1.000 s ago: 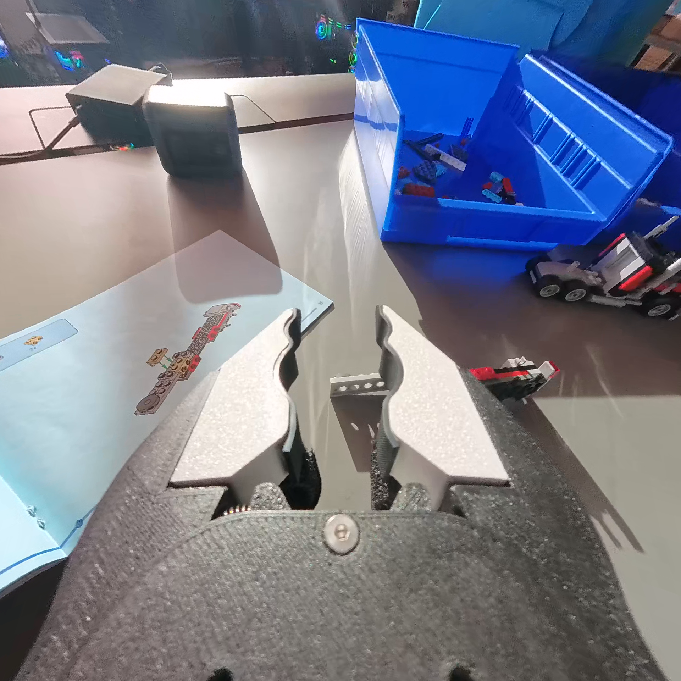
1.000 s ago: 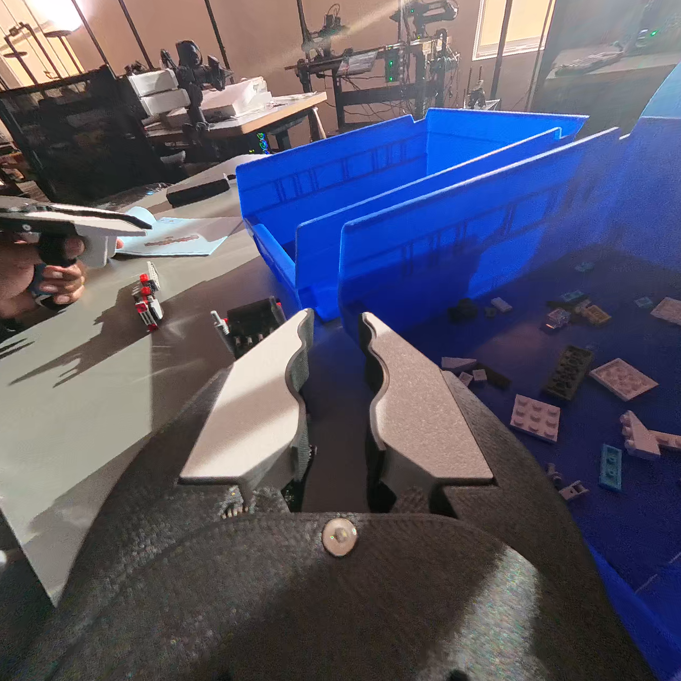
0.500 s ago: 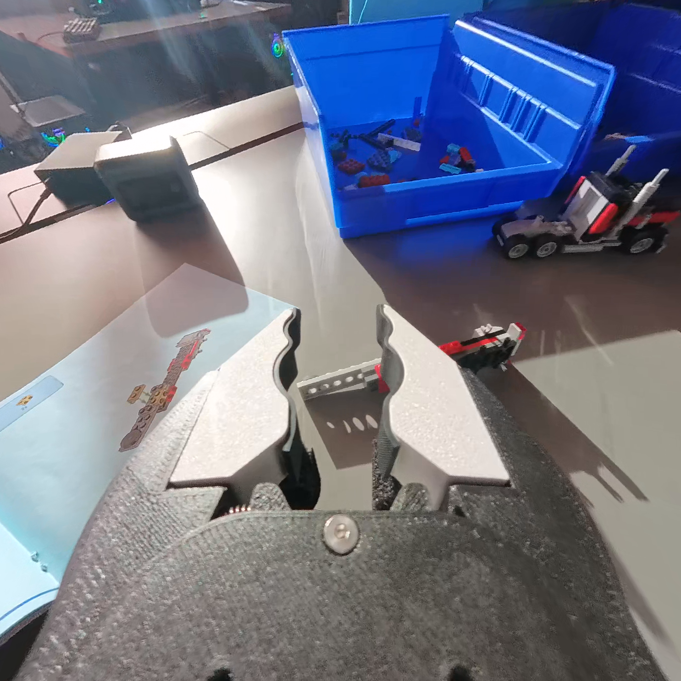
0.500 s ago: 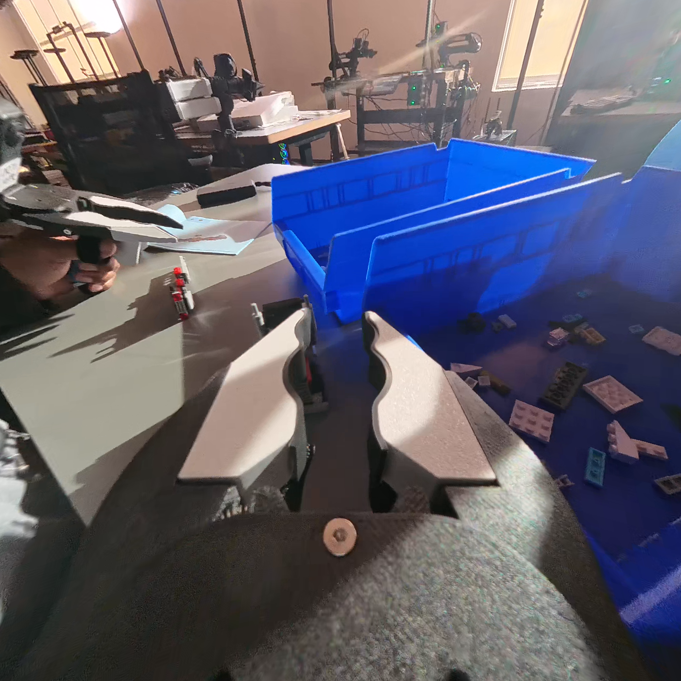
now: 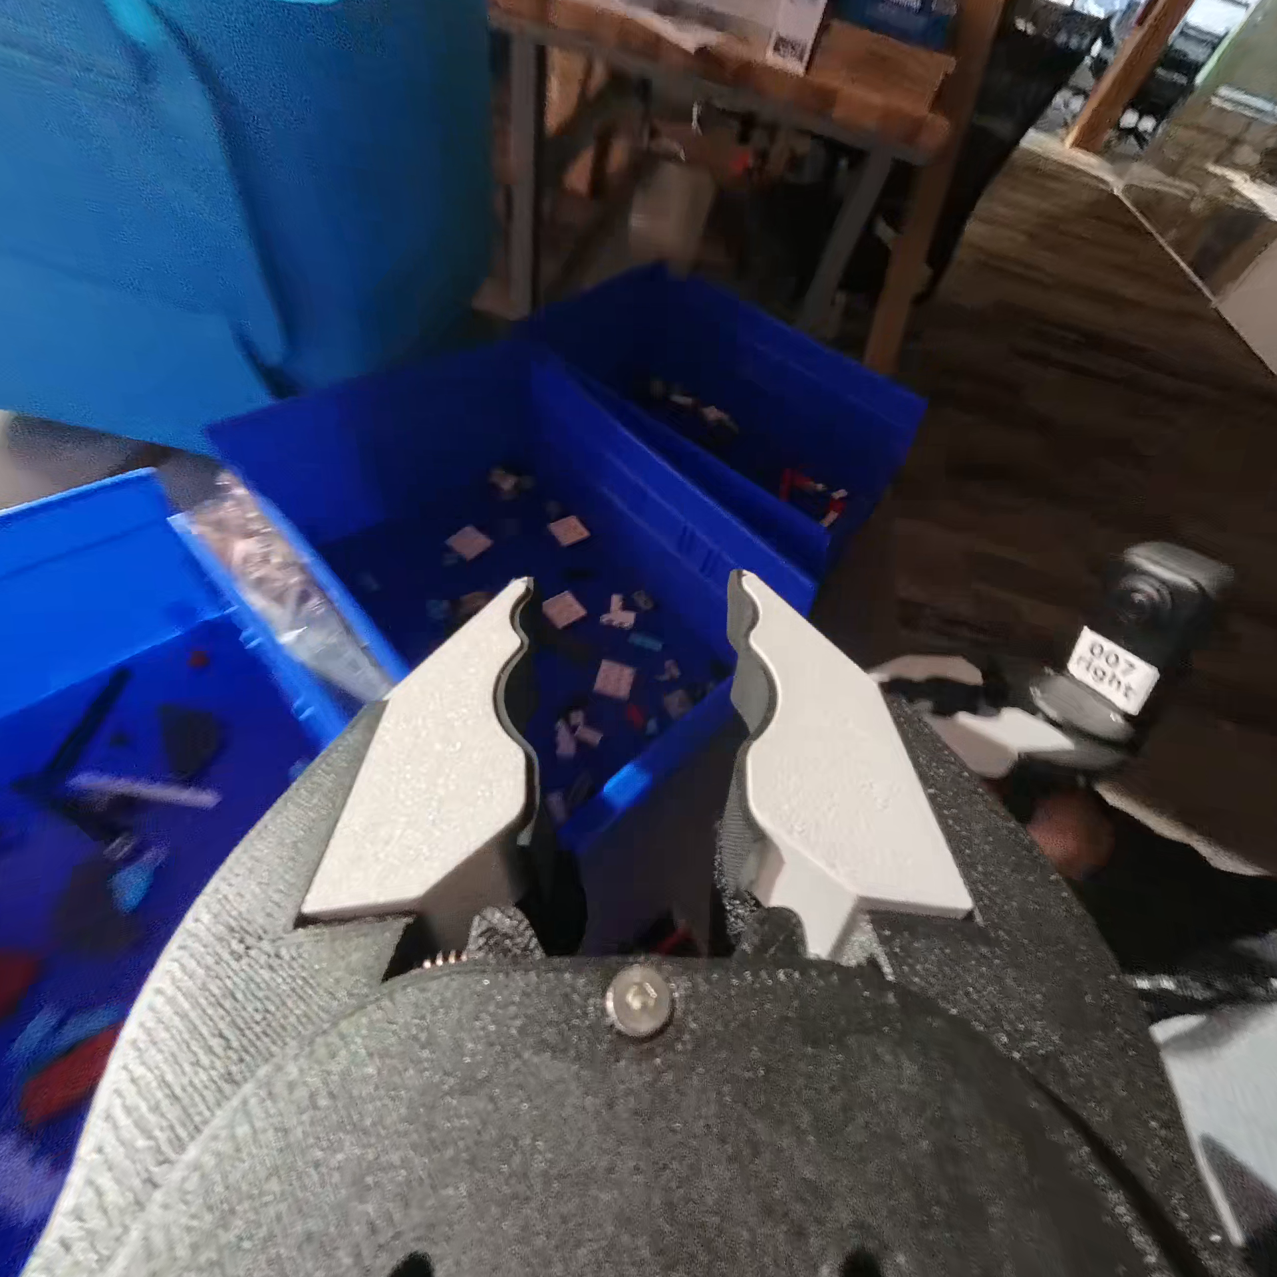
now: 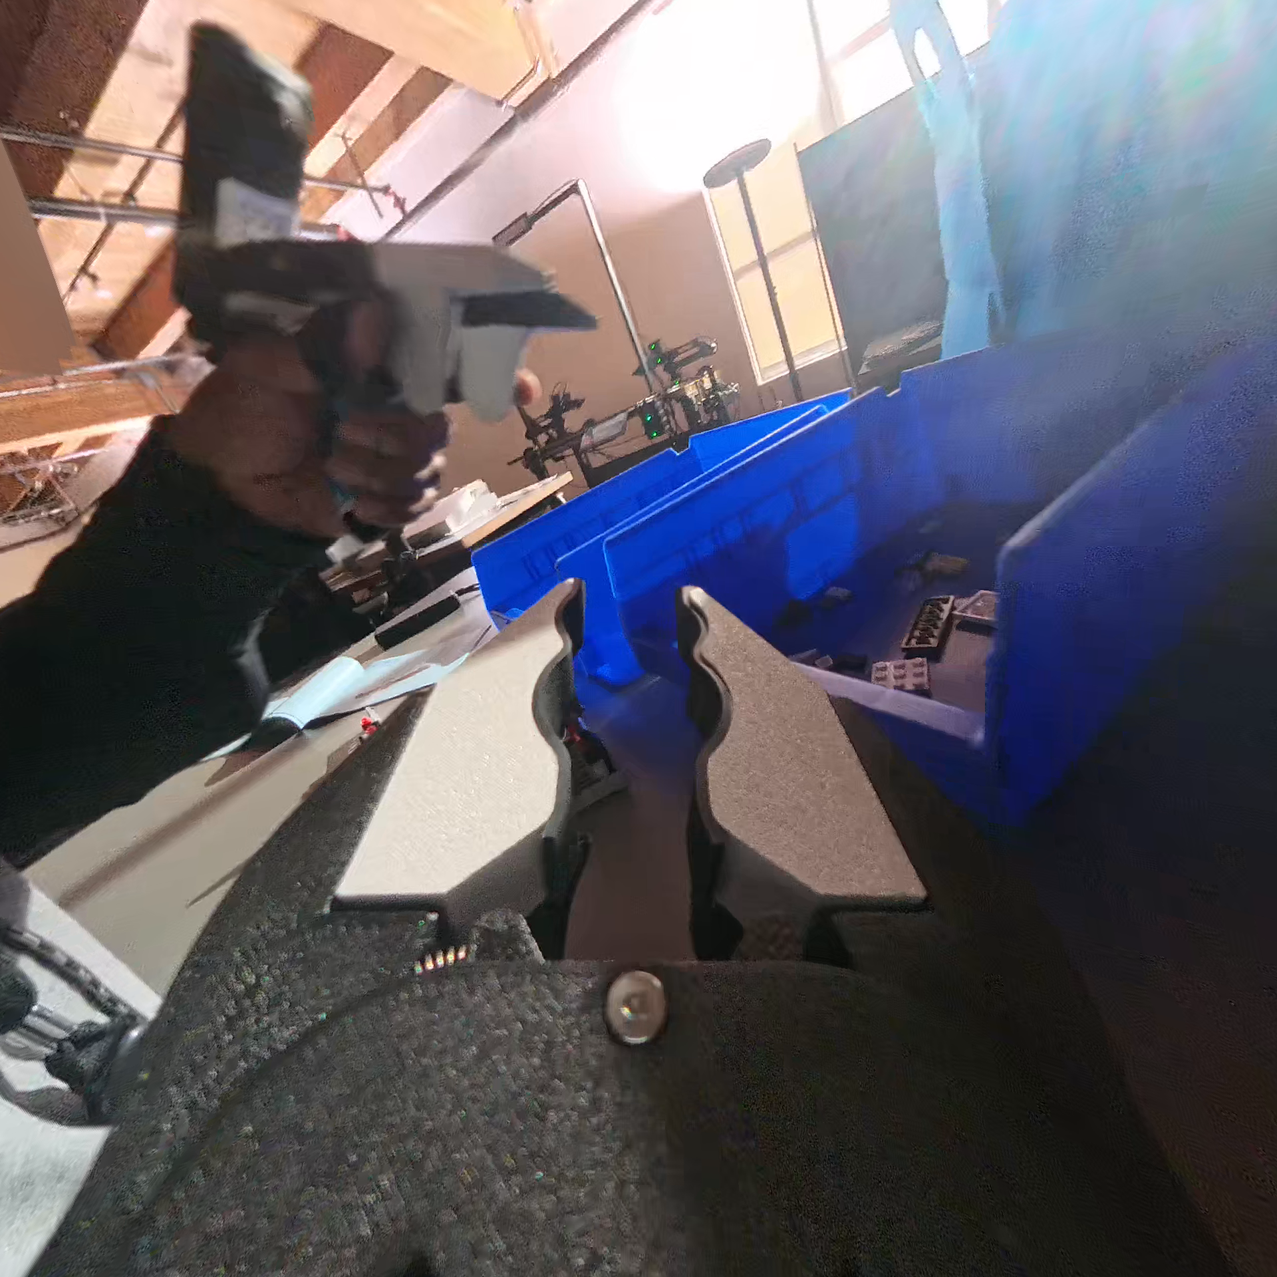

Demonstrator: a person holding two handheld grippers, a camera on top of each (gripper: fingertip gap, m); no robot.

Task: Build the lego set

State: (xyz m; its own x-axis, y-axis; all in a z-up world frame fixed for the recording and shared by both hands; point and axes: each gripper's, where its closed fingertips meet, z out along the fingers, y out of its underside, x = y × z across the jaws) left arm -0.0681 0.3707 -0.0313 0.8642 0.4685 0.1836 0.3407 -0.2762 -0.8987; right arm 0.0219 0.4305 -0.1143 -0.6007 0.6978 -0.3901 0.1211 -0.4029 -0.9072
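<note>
My left gripper (image 5: pixel 630 582) is open and empty, held high over the middle blue bin (image 5: pixel 691 553), which holds several loose lego plates (image 5: pixel 613 678). My right gripper (image 6: pixel 629 591) is open and empty, low over the table in front of the bins (image 6: pixel 746 525). Part of a dark lego model with red bits (image 6: pixel 587 750) shows between its fingers. The left gripper also shows in the right wrist view (image 6: pixel 484 311), blurred, raised in a hand. The right gripper also shows at the right edge of the left wrist view (image 5: pixel 1016 732). The instruction booklet (image 6: pixel 359 680) lies open on the table.
Another blue bin (image 5: pixel 103 691) with dark and red pieces sits to the left, and a third (image 5: pixel 746 428) stands farther back. A clear plastic bag (image 5: pixel 276 580) lies on the wall between bins. A small red and white piece (image 6: pixel 366 722) sits near the booklet.
My left gripper has swung up and to the right, away from the grey beam and the booklet, and is now over the bins. My right gripper has dropped low and tilted upward.
</note>
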